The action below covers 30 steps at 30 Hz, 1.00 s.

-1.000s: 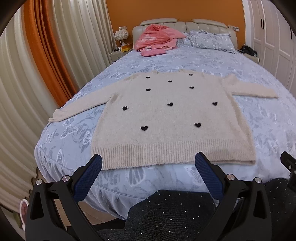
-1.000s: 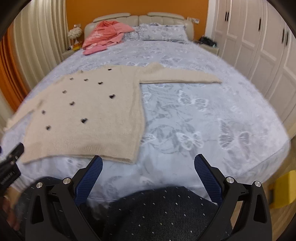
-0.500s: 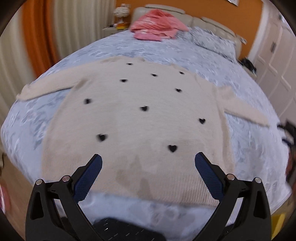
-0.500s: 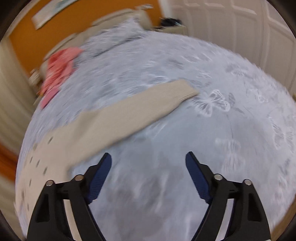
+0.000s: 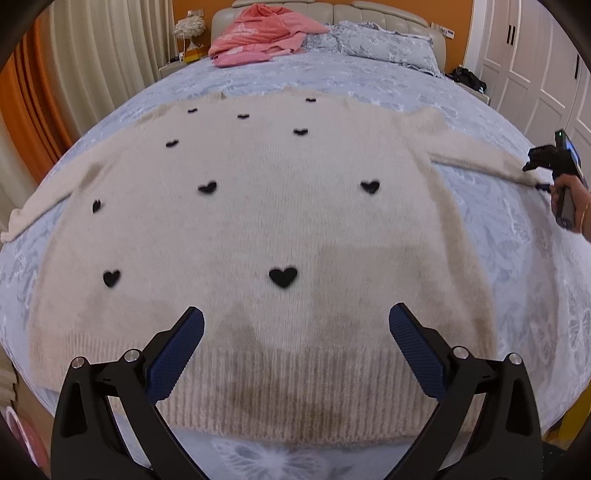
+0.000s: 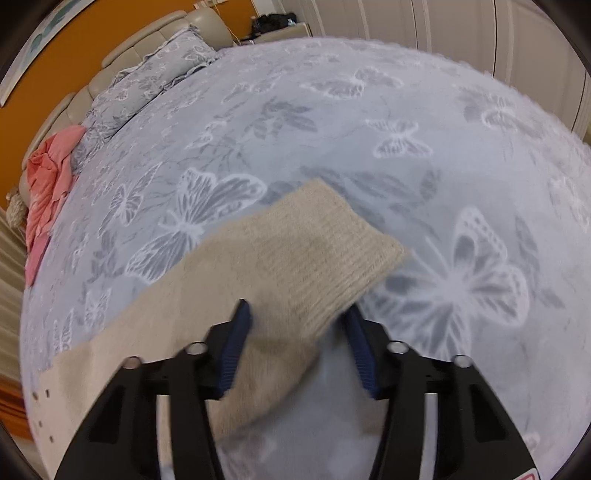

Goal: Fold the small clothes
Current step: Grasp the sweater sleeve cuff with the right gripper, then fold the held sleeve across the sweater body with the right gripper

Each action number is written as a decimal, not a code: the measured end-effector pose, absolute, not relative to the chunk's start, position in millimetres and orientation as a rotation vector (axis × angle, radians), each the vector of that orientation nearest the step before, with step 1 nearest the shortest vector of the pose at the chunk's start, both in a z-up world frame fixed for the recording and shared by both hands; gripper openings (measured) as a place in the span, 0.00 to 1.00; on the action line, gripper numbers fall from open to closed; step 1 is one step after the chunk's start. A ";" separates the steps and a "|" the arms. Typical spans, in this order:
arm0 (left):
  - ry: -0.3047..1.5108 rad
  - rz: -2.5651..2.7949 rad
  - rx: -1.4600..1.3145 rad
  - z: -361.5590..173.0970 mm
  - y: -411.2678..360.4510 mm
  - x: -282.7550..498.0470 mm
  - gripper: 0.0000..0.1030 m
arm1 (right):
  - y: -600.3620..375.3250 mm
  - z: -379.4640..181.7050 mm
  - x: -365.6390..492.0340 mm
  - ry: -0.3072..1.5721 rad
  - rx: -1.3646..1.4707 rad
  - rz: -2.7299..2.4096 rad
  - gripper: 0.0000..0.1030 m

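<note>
Orange walls and pale curtains frame a bed point(image 5: 509, 236) covered in a grey-blue butterfly print, which carries everything in view.

From the right wrist view, the right gripper point(image 6: 297, 325) has its blue fingers point(image 6: 236, 343) partly spread, one on either side of the ribbed cuff of the sweater's sleeve point(image 6: 314, 240); the cuff lies between them, but blur hides whether the pads touch the knit. That sleeve runs from the lower left of the frame up to the centre, flat on the bedspread.

From the left wrist view, the left gripper point(image 5: 295, 339) has its fingers point(image 5: 177, 354) spread wide and holds nothing, at the bottom of the frame over the ribbed hem of the cream sweater point(image 5: 258, 229). The sweater lies flat and face up across the middle of the frame, dotted with small black hearts point(image 5: 282, 276), both sleeves stretched out to the sides. At the right edge of this frame a hand with the other gripper point(image 5: 554, 166) sits at the end of the right-hand sleeve.

Outward, at the top of the frame, a pink garment point(image 5: 258, 33) is heaped by the headboard, beside a pillow point(image 5: 384, 40). White wardrobe doors point(image 5: 535, 62) fill the upper right.
</note>
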<state>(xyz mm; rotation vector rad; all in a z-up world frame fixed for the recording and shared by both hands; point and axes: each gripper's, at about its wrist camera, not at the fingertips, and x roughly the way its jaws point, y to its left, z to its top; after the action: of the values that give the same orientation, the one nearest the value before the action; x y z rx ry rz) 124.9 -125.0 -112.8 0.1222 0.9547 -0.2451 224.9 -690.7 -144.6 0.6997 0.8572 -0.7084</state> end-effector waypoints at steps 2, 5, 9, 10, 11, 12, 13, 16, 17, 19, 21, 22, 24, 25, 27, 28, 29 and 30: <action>0.967 -0.240 0.126 -118.6 -123.5 123.8 0.95 | -690.3 -141.2 227.0 0.843 0.713 -0.684 0.11; 0.981 -0.235 0.113 -122.0 -120.3 124.0 0.95 | -677.8 -106.8 227.2 0.730 0.715 -0.626 0.10; 0.964 -0.233 0.079 -118.1 -114.8 125.1 0.95 | -623.8 -43.8 253.1 0.638 0.640 -0.437 0.10; 0.966 -0.236 0.069 -117.5 -113.4 125.2 0.95 | -600.2 -25.5 265.7 0.625 0.609 -0.363 0.10; 0.965 -0.235 0.062 -117.3 -111.8 125.3 0.95 | -572.6 -8.3 279.7 0.616 0.571 -0.285 0.10; 0.961 -0.237 0.051 -115.6 -110.0 125.5 0.95 | -548.8 3.6 290.5 0.612 0.536 -0.227 0.10; 0.955 -0.236 0.042 -113.3 -107.6 125.3 0.95 | -521.5 14.6 302.7 0.614 0.496 -0.166 0.10; 0.931 -0.222 0.002 -102.6 -97.5 127.0 0.95 | -424.0 31.0 343.9 0.653 0.386 0.019 0.10; 0.929 -0.216 -0.019 -98.9 -92.0 129.1 0.95 | -384.4 27.8 360.0 0.682 0.349 0.078 0.11; 0.929 -0.204 -0.064 -93.3 -80.4 134.7 0.95 | -330.0 13.8 380.6 0.733 0.294 0.150 0.11; 0.928 -0.189 -0.109 -87.7 -66.0 144.1 0.95 | -270.9 -14.8 400.2 0.816 0.220 0.208 0.19; 0.931 -0.186 -0.133 -84.8 -57.8 151.5 0.95 | -250.2 -27.7 406.2 0.854 0.194 0.236 0.23; 0.929 -0.180 -0.172 -79.4 -41.4 167.9 0.95 | -215.1 -49.4 409.4 0.921 0.115 0.262 0.29; 0.927 -0.177 -0.188 -76.1 -32.4 180.1 0.95 | -209.7 -52.1 401.8 0.912 0.079 0.253 0.29; 0.930 -0.189 -0.241 -71.1 -16.8 207.8 0.95 | -220.3 -46.1 368.3 0.854 0.073 0.215 0.54; 0.933 -0.196 -0.270 -69.7 -10.2 221.6 0.95 | -236.7 -42.8 349.3 0.814 0.089 0.170 0.63; 0.937 -0.202 -0.314 -68.8 -3.9 244.6 0.95 | -257.5 -40.5 326.5 0.772 0.108 0.102 0.75; 0.940 -0.207 -0.341 -69.1 -2.1 259.8 0.95 | -279.8 -43.3 303.7 0.748 0.122 0.035 0.78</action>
<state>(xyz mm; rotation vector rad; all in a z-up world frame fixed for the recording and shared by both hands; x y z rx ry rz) 259.8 -2.1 -69.1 -0.3407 0.9401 -0.2066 303.7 -279.8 -43.3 0.1224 0.7485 0.0349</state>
